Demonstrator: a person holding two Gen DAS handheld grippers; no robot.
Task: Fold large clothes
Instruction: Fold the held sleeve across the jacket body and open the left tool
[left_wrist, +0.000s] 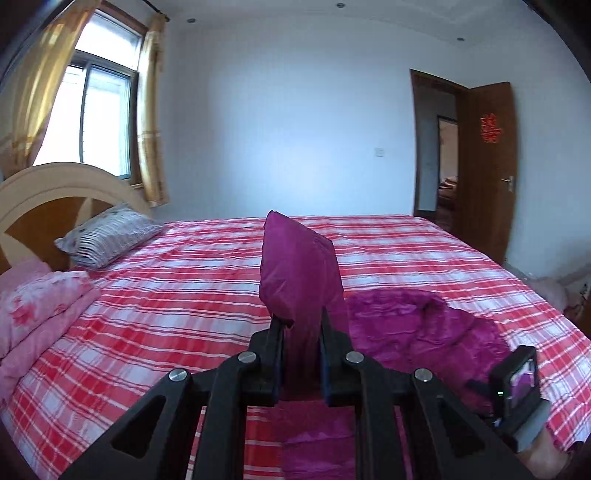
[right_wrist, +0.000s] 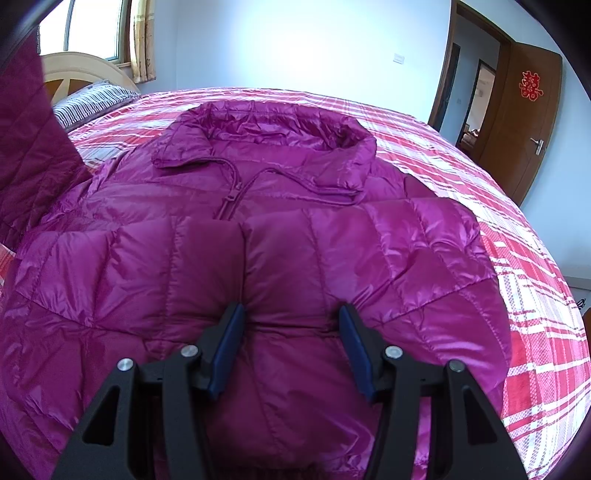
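One glossy magenta quilted jacket (right_wrist: 295, 240), collar up, across plaid bed (right_wrist: 517, 258).

Home bedroom, plaid-sheeted bed (left_wrist: 207, 280), pillow (left_wrist: 107, 236), curtained window (left_wrist: 96, 103)

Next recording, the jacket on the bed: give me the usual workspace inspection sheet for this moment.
Surface: bed with a red and white plaid sheet, no bare mattress seen.
Job's things: magenta puffer jacket lying front up, collar toward the far side, one part lifted up at the left.
Clutter: striped pillow and folded pink quilt near the headboard.
Grippers: left gripper shut on a raised fold of the jacket; right gripper open, fingers pressed into the padding.
Cables: nothing seen.
Surroundings: curtained window, open wooden door with a red paper decoration, wall switch.
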